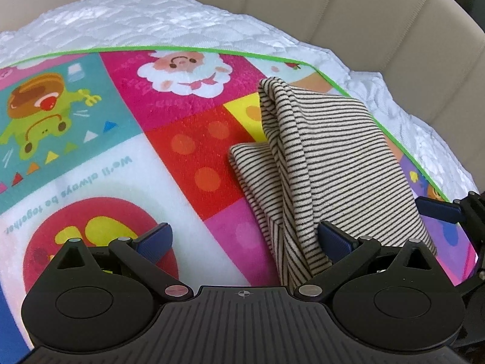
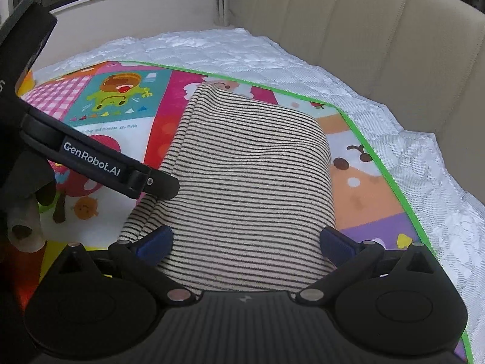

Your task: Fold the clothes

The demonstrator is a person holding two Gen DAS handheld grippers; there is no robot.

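Observation:
A cream garment with thin black stripes (image 1: 327, 163) lies folded in a thick bundle on a colourful cartoon play mat (image 1: 106, 151). My left gripper (image 1: 245, 236) is open just above the mat; its right finger (image 1: 336, 239) touches the bundle's near left edge, its left finger is over bare mat. In the right wrist view the same garment (image 2: 251, 176) fills the middle. My right gripper (image 2: 245, 239) is open and hovers over its near end, fingers spread to about its width. The left gripper's body (image 2: 100, 160) shows at the left there.
The mat has a green border (image 2: 391, 176) and lies on a white quilted pad (image 1: 151, 21). A beige padded backrest (image 2: 363, 45) curves behind and to the right. The right gripper's fingertip (image 1: 436, 209) pokes in at the left wrist view's right edge.

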